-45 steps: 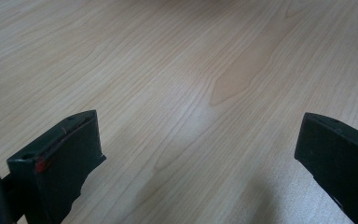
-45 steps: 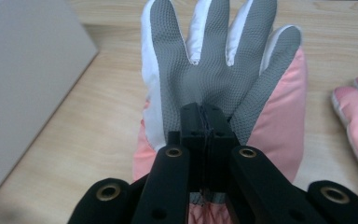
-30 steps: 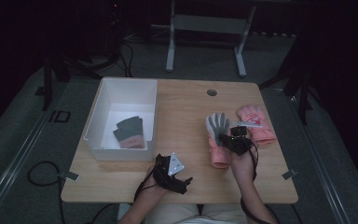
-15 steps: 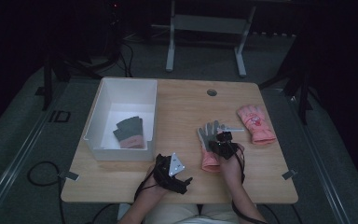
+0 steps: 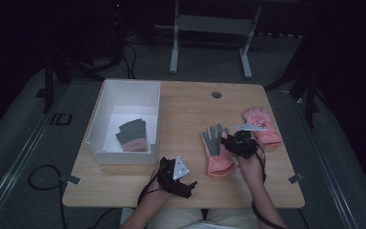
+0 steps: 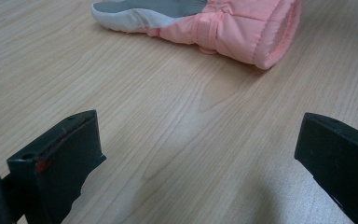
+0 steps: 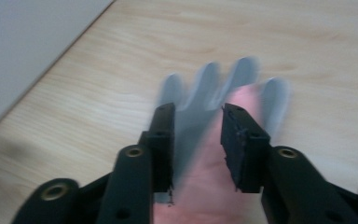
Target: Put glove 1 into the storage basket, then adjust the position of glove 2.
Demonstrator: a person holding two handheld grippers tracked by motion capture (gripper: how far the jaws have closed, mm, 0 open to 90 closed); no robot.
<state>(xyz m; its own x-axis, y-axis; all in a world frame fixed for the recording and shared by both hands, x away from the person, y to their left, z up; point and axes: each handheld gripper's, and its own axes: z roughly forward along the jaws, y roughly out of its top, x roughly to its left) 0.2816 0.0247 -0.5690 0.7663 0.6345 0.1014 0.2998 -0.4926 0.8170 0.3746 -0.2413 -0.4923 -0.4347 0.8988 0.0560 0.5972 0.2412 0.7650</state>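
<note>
The pink glove [image 5: 217, 151] lies palm-up on the tabletop [image 5: 186, 114], right of the white bin [image 5: 124, 98]. The right gripper [image 7: 196, 140] hovers over it; its fingers have just been opening, partly apart, gripping nothing. The left gripper [image 6: 200, 154], nearer the bin, has its fingers wide open and empty.

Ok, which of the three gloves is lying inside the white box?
The darker grey glove with the pink cuff, alone in the white box. The other two gloves lie out on the table.

Black tongs [image 7: 196, 140] with brass-ringed screw holes, trailing cables.
</note>
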